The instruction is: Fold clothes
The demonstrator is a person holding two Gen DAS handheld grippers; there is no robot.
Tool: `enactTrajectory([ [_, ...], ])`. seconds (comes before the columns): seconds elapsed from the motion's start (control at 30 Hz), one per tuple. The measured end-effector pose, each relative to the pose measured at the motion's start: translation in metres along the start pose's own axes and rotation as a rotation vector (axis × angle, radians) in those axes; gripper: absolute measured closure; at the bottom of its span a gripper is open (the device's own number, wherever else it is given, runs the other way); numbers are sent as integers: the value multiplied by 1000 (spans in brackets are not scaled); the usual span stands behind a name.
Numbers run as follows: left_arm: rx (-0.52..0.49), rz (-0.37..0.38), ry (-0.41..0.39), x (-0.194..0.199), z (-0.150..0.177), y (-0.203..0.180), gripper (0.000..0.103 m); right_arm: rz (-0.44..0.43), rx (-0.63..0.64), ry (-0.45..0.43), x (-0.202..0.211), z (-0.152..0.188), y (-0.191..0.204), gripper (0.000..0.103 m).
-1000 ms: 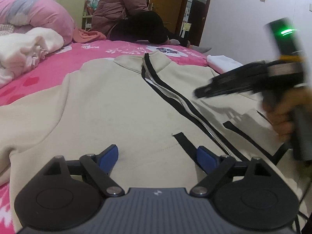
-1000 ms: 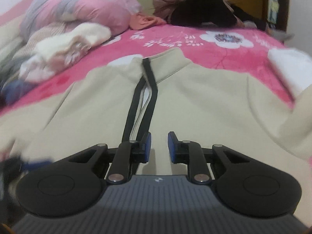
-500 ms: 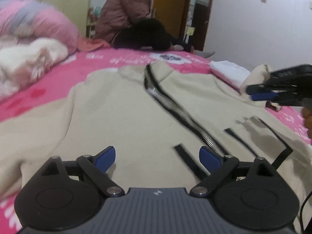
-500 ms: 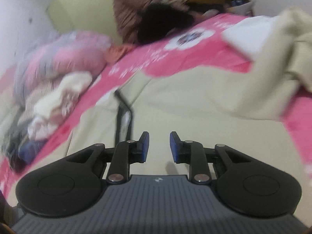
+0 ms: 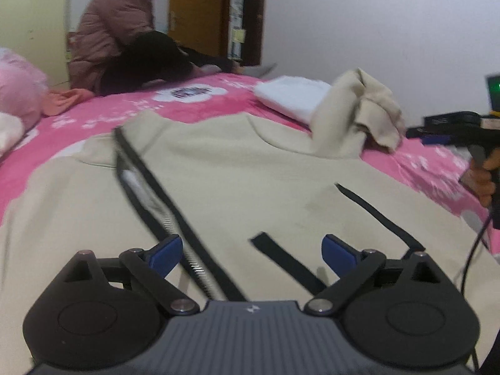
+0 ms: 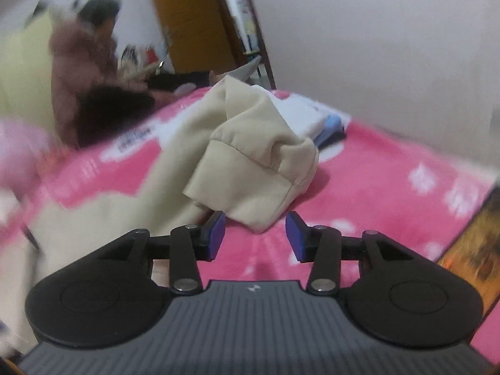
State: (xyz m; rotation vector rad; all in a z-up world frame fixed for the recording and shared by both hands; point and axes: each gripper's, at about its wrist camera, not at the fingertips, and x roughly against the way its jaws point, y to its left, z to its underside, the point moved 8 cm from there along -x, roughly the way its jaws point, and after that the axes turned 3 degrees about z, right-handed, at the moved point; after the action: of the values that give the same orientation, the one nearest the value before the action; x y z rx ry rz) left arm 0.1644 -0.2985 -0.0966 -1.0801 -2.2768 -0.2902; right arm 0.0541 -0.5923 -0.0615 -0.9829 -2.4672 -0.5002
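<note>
Here, in the left wrist view, the left gripper point(image 5: 251, 254) has its blue-padded fingers point(image 5: 165, 254) spread wide with nothing between them, poised above the beige jacket point(image 5: 250, 168) that lies spread flat on the pink bedspread point(image 5: 193, 106). The jacket's black-edged zipper point(image 5: 150, 187) runs from the collar ahead down to just inside the left finger, and a short black pocket strip point(image 5: 281, 259) lies between the two fingers, nearer the right one. A longer black strip point(image 5: 375, 212) passes beyond the right finger. Far ahead and to the right of the fingers, the jacket's sleeve point(image 5: 359, 115) is bunched up in a heap, with a white folded cloth point(image 5: 287, 97) just behind it. At the right edge, the right gripper point(image 5: 437, 134) points toward that heap, held in a hand point(image 5: 484, 178). A seated person in a pink coat point(image 5: 115, 31) is at the far end of the bed. In the right wrist view, which is blurred, the right gripper point(image 6: 254, 236) is parted moderately and holds nothing; the sleeve's cuff point(image 6: 250, 181) hangs just ahead of the fingertips, its lowest corner dipping between them without clearly touching either pad. The bedspread point(image 6: 390, 193) fills the space below and right of the fingers.
</note>
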Motion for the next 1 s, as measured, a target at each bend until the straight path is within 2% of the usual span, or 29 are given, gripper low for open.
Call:
enactTrajectory([
  [0.17, -52, -15, 40, -15, 10, -8, 5, 50, 366, -67, -28, 6, 39, 59],
  [0.23, -54, -13, 41, -16, 11, -8, 4, 57, 475, -72, -44, 8, 49, 49],
  [0.3, -54, -11, 40, -17, 12, -7, 3, 73, 528, -55, -57, 10, 52, 45],
  [0.47, -59, -13, 39, -19, 12, -8, 1, 100, 601, -22, -84, 15, 54, 45],
  [0.5, -59, -13, 40, -19, 12, -8, 1, 106, 613, -17, -89, 15, 55, 48],
  [0.6, -63, -15, 40, -20, 12, -7, 1, 131, 568, -20, -91, 10, 47, 69],
  [0.67, -66, -17, 39, -21, 12, -7, 0, 130, 533, -14, -92, 6, 42, 77],
  [0.73, -64, -15, 39, -21, 12, -7, 0, 137, 517, -27, -91, 2, 40, 91],
  [0.8, -59, -10, 38, -21, 13, -6, 0, 144, 524, -58, -82, -1, 38, 97],
  [0.87, -57, -8, 37, -21, 13, -6, 0, 154, 530, -96, -70, -9, 35, 97],
  [1.0, -57, -8, 34, -22, 14, -6, 0, 135, 458, -168, -26, -44, 23, 98],
])
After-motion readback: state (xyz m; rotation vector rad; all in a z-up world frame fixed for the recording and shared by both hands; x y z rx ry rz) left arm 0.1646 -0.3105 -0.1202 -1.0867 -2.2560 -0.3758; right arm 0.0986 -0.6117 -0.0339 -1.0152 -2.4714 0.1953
